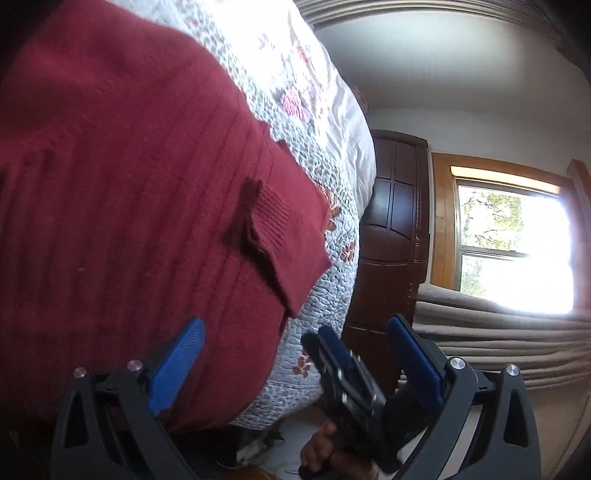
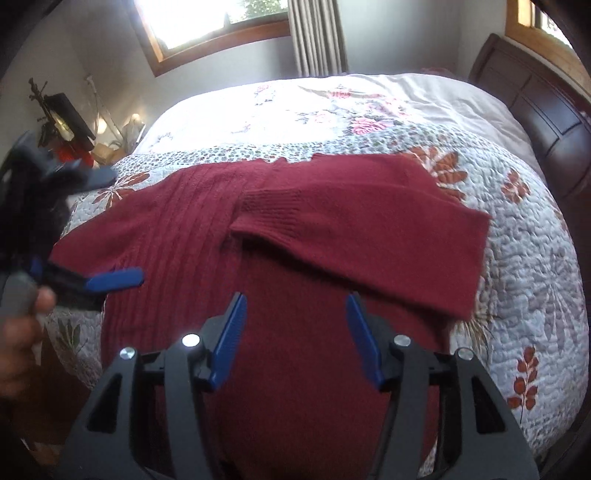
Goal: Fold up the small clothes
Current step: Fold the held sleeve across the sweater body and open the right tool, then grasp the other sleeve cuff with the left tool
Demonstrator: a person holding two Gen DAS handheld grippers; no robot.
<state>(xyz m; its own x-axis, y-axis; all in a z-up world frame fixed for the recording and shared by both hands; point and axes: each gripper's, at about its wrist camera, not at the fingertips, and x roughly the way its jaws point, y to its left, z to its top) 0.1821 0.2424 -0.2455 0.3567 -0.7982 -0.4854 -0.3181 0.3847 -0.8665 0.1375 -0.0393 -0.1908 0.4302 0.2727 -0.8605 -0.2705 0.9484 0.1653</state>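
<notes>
Nearest to me, the right gripper (image 2: 295, 325) hangs over the near part of the red sweater (image 2: 258, 266), its blue fingers (image 2: 231, 332) spread apart with nothing between them. The left gripper (image 1: 295, 354) sits off to the side near the bed's near-left edge, fingers also wide apart and holding nothing; from the right wrist view one of its blue fingers (image 2: 114, 278) lies flat over the sweater's left edge, and I cannot tell whether it touches the knit. A hand (image 2: 22, 332) grips its handle beyond the bed's edge.

The sweater lies spread on the flowered quilt (image 2: 524, 266), reaching from the near edge of the bed toward its middle. One sleeve (image 2: 369, 236) is folded across the body, its ribbed cuff (image 2: 269, 214) resting near the centre of the chest, and the sleeve's bend sticks out toward the right side of the bed.

Past the sweater the quilt runs on to a pale sheet (image 2: 443, 96) at the far side. A dark wooden headboard (image 2: 546, 110) stands at the right end of the bed. At the far-left corner is a cluttered nightstand (image 2: 74, 129). Behind it all, a window (image 2: 207, 26) with a wooden frame and a grey curtain (image 2: 317, 37) fill the wall.
</notes>
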